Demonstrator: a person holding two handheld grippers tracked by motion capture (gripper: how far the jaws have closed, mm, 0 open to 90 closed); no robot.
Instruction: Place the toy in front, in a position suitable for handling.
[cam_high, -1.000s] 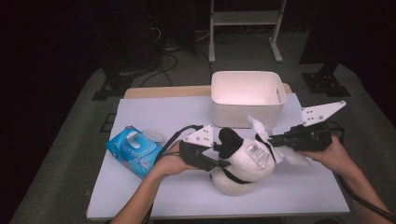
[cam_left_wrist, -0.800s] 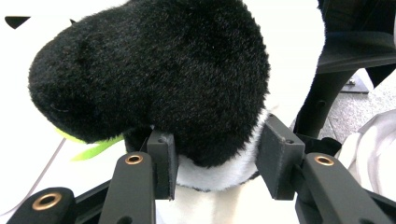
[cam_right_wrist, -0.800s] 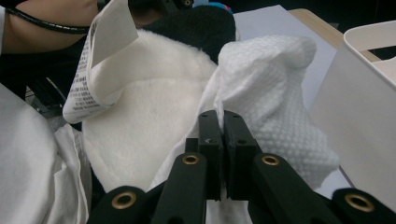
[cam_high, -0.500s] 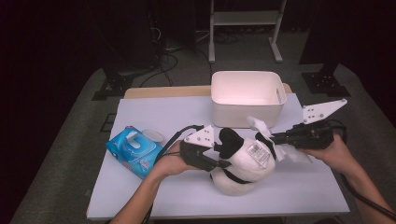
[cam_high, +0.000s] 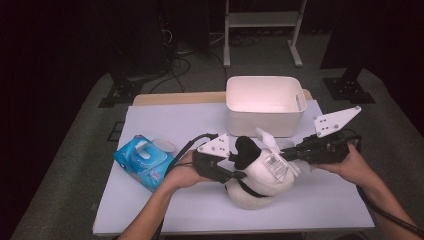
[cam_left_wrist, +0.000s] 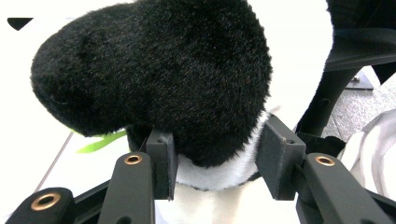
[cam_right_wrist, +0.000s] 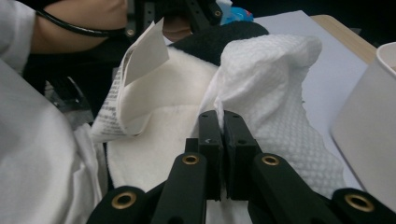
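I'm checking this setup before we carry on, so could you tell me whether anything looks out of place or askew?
Nothing looks damaged or spilled. The plush toy lies tipped over, clamped by the left gripper, while the right gripper pinches a white wipe against it. The blue wipes pack has its lid open.

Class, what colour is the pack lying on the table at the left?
Light blue pack, with a white lid; the high view shows it best.
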